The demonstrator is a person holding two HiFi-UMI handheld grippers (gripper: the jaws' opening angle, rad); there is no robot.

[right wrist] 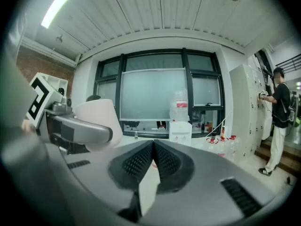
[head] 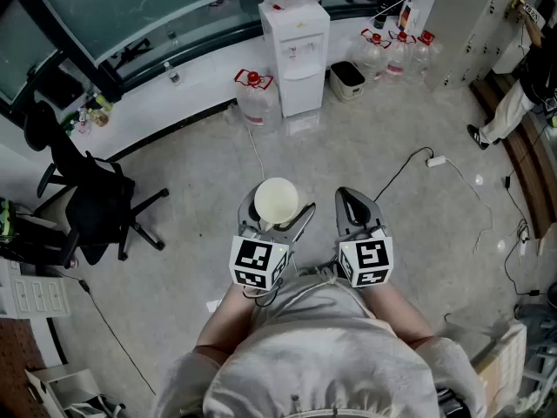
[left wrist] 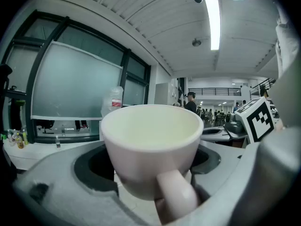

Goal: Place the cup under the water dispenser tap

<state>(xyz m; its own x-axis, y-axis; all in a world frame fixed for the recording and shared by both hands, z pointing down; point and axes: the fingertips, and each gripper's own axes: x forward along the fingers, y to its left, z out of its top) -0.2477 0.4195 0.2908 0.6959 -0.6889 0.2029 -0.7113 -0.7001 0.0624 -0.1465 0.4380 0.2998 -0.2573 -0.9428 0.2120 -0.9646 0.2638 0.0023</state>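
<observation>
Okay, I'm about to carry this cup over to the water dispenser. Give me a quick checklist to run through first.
1. Cup gripped by left gripper: ok, a jaw on each side of its body.
2. Cup upright and empty: ok.
3. Right gripper free: ok, jaws together, nothing between them.
4. Water dispenser within reach: not ok, it stands across the floor ahead.
5. Walking path: not ok, a cable lies on the floor toward the dispenser, and a water jug stands beside it.
6. Space under the tap free: cannot tell, too small.
</observation>
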